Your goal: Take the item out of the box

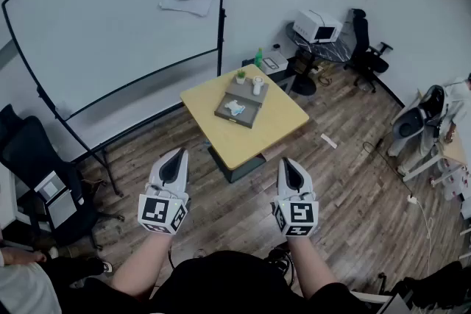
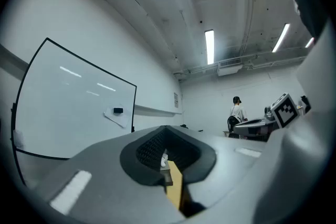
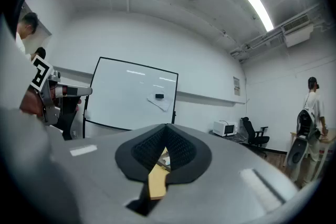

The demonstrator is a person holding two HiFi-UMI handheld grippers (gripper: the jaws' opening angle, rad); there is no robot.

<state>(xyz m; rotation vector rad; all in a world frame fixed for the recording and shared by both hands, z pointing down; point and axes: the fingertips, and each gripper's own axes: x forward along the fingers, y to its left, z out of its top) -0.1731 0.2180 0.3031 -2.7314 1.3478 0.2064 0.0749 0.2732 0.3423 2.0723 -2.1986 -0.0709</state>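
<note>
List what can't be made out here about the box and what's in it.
- Item in the box: head view, too small; just a white and blue shape.
- White thing at the box's far end: head view, too small to name, or to tell inside from beside.
- Box, gripper views: left tongs and right tongs block all but a sliver.

Grey-white left gripper (image 1: 177, 157), right gripper (image 1: 288, 163), black top (image 1: 228, 284)
</note>
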